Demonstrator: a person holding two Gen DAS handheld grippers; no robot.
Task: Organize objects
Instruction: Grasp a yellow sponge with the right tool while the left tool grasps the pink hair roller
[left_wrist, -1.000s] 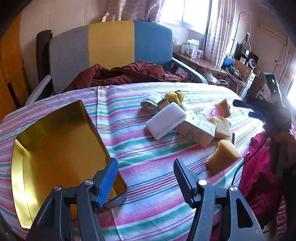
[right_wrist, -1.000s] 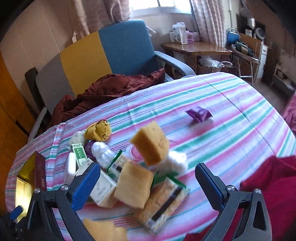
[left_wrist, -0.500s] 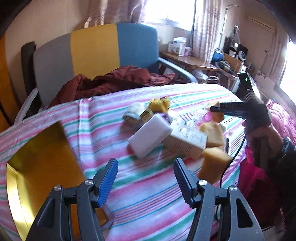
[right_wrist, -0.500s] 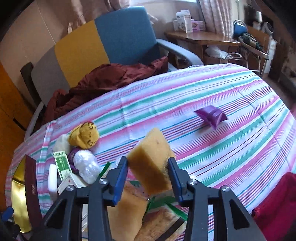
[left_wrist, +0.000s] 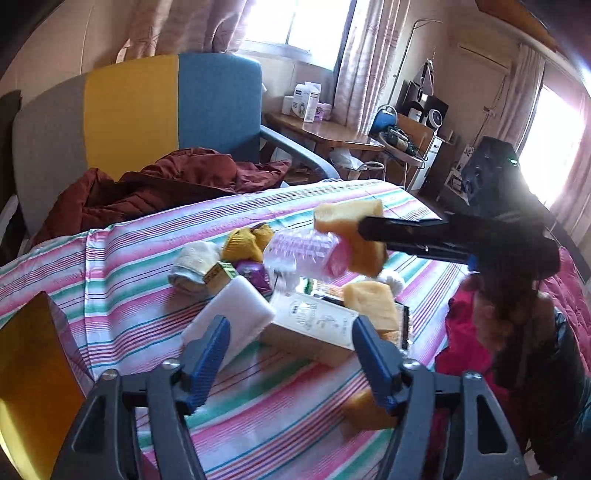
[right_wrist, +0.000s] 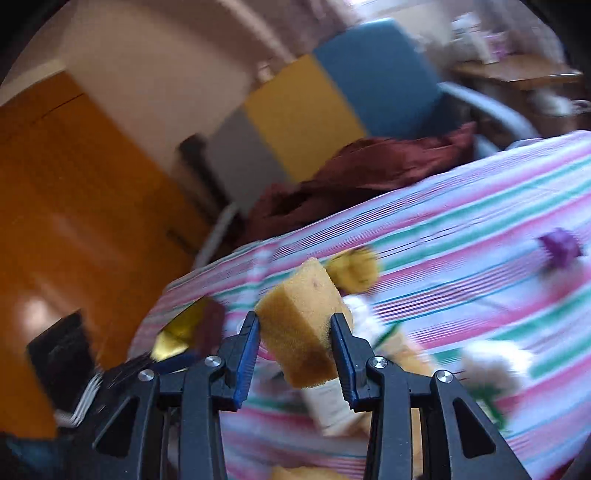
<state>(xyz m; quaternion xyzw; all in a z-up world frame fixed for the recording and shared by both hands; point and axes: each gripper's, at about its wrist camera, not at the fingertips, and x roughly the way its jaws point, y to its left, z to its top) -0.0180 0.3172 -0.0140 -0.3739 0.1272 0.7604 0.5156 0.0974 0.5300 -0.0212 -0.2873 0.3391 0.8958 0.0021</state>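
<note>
Striped table (left_wrist: 122, 258): gold tray (left_wrist: 33, 373) now at 8 o'clock edge of left view; item pile centre. Right gripper (right_wrist: 294, 343), open a second ago, has clamped the yellow sponge (right_wrist: 303, 332) and lifted it clear of the pile, swinging toward the tray at 9 o'clock. Left gripper (left_wrist: 291, 362) still wide, empty: transfer likely under way.

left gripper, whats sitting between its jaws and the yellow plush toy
In the left wrist view, the white block lies just ahead of the open left gripper, with a small green-labelled box behind it, before the plush toy.
</note>
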